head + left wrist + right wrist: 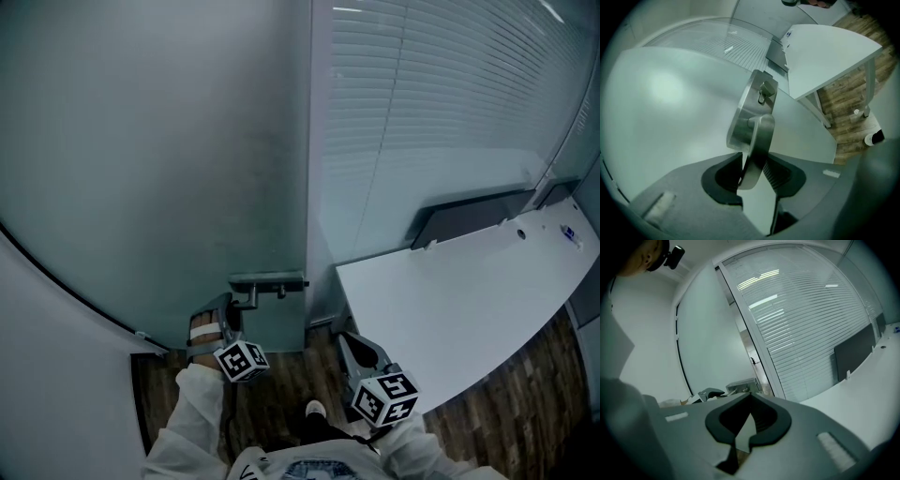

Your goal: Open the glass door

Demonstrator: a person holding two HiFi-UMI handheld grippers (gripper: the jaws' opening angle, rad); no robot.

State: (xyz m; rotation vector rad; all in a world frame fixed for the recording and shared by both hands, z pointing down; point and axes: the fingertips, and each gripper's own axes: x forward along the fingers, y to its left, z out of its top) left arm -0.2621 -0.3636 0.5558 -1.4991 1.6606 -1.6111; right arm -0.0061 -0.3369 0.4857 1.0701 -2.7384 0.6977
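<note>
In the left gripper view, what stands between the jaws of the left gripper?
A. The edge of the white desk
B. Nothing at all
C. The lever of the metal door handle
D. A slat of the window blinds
C: in the left gripper view, the lever of the metal door handle reaches down between the two jaws of the left gripper.

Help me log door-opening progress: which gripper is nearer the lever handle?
Left. The left gripper has the lever handle between its jaws. The right gripper hangs apart from it, off toward the white desk, jaws together and empty.
</note>
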